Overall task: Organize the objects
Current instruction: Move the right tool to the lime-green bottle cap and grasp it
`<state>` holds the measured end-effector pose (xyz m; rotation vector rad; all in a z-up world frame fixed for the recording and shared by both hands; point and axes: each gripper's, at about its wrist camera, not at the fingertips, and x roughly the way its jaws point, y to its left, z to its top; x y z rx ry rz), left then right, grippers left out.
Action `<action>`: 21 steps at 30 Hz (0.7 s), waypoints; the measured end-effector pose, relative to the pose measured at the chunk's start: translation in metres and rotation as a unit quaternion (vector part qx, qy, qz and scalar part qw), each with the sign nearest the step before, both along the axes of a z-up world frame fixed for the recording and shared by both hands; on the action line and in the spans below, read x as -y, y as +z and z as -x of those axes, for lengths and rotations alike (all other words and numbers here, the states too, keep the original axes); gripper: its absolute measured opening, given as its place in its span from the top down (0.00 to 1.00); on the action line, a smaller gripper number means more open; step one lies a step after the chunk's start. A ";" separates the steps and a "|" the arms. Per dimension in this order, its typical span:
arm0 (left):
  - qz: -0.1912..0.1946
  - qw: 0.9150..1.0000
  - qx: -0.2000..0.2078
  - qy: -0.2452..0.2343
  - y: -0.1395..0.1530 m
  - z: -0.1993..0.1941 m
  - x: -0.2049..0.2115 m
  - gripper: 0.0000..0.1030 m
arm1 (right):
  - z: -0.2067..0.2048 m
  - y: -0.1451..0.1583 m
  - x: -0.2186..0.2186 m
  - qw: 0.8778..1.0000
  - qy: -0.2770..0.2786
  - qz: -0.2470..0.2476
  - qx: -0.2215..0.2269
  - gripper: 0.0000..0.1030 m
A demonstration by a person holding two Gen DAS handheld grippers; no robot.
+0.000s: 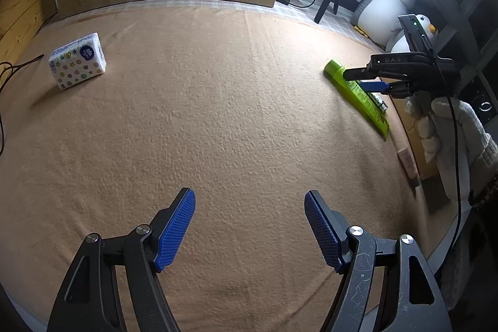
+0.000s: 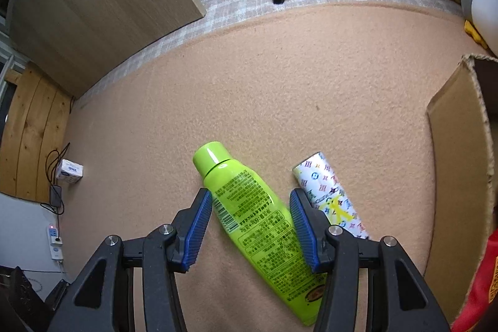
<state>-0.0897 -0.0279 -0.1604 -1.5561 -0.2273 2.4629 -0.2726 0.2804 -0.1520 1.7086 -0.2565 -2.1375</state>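
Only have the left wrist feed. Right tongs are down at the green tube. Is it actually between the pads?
Observer: Yes. In the right wrist view the green tube lies flat between the pads of the right tongs. A gap shows at one pad, so it is not clamped.
Operator: Anything crowding it on the far side?
Observer: A white patterned tube lies beside it, a strip of blanket between them.
Operator: Which face of the green one is up?
Observer: The fine-print side with the barcode.
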 end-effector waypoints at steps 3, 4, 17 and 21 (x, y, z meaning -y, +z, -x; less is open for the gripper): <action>0.000 1.000 0.000 0.000 0.000 0.000 -0.001 0.26 | -0.004 0.001 0.007 1.000 0.013 -0.005 -0.004 0.60; 0.000 1.000 0.000 0.000 0.000 0.000 -0.001 0.26 | -0.005 0.001 0.009 1.000 0.016 -0.008 -0.006 0.61; 0.000 1.000 0.005 0.005 -0.002 0.002 0.001 0.26 | -0.041 -0.002 0.063 0.994 0.103 -0.038 -0.027 0.85; -0.001 1.000 0.006 0.006 -0.004 0.002 0.005 0.26 | -0.054 -0.003 0.073 0.992 0.120 -0.022 -0.018 0.85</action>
